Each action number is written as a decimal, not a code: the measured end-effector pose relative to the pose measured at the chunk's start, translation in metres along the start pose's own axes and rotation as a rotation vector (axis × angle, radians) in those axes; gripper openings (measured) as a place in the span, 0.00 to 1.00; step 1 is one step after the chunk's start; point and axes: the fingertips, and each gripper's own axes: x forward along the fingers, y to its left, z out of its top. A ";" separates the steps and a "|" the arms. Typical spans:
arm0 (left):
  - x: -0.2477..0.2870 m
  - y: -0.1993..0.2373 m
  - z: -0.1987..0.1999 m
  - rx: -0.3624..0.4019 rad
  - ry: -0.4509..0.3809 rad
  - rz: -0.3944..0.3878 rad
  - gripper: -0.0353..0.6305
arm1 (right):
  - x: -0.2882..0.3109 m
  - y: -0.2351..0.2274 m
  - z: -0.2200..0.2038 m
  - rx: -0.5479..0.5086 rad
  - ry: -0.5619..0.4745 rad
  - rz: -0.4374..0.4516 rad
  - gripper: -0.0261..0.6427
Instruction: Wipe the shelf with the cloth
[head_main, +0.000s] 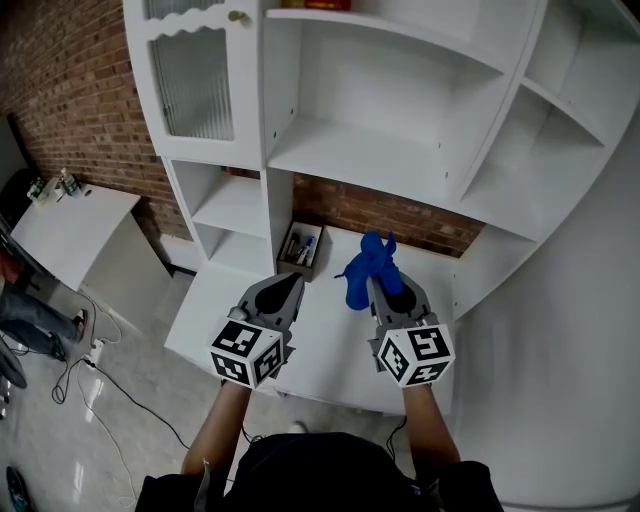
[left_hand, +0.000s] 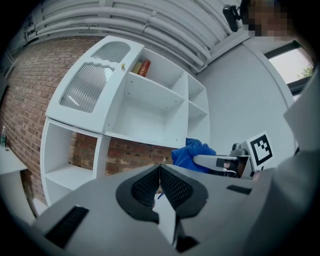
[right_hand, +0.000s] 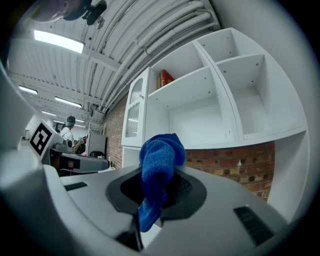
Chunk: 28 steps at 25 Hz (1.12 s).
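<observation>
A blue cloth is bunched up between the jaws of my right gripper, which is shut on it; the cloth sticks up past the jaw tips in the right gripper view. My left gripper is shut with nothing in it, its jaws pressed together. Both grippers hover over the lower white counter, side by side. The white shelf unit rises in front of them, its wide middle shelf bare. The cloth also shows to the right in the left gripper view.
A small box of pens stands at the back of the counter by the brick wall. A glass-fronted cabinet door is at upper left. A red item sits on the top shelf. A white table stands at left.
</observation>
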 end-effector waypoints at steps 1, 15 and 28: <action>0.000 0.003 0.000 -0.001 0.001 0.000 0.08 | 0.003 0.002 0.000 -0.001 0.001 -0.002 0.14; 0.015 0.018 -0.008 -0.048 0.010 -0.016 0.08 | 0.027 0.003 0.001 -0.050 0.013 0.008 0.14; 0.051 0.044 0.011 -0.012 -0.027 0.061 0.08 | 0.071 -0.021 0.044 -0.111 -0.078 0.087 0.14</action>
